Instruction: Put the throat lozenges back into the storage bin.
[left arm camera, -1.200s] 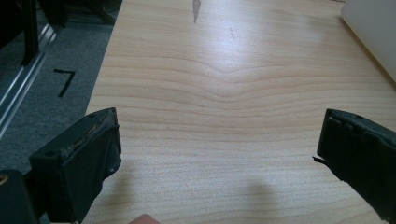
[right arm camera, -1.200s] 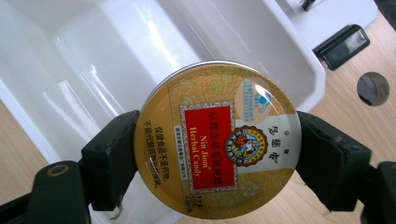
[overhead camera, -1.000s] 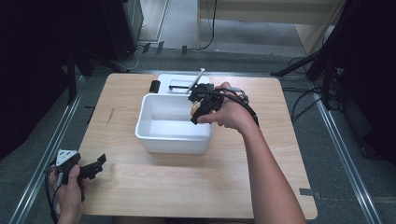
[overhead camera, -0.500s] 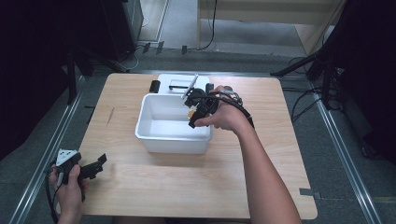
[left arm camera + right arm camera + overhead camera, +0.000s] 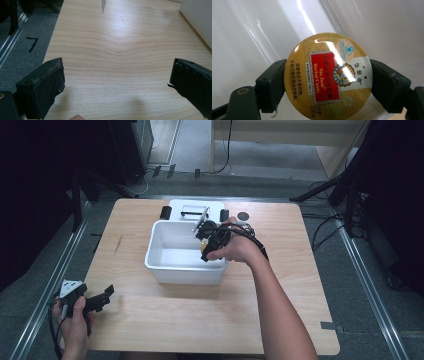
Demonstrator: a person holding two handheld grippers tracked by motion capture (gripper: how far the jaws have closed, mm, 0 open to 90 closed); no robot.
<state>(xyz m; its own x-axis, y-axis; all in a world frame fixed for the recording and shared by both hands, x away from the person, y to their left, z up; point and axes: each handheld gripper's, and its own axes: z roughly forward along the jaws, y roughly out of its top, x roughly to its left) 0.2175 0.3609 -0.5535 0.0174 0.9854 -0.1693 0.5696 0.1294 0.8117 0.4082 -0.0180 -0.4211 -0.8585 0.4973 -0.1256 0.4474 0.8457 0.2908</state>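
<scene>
Right tool (image 5: 204, 251): pinching a round yellow candy tin (image 5: 328, 76) by its two sides, so the flat lid faces the tool's own camera and the red label can be read

Candy tin: it hangs just over the inside of the white tub (image 5: 170, 265), near the tub's 3 o'clock wall, and does not look to be touching the floor of the tub yet

Why it is held so: a grip on the edges keeps the tin from sliding out, and I think the tin can be set down flat that way

White tub: in the middle of the counter (image 5: 280, 285), open on top, so things can be dropped in from above

Left tool (image 5: 102, 296): spread wide with nothing between, resting at the counter's 8 o'clock corner, well apart from the tub, most likely waiting out of the way

White box with a handle (image 5: 195, 210): just behind the tub at 12 o'clock

Next step, my guess: lower the tin to the tub floor, then let go
</scene>
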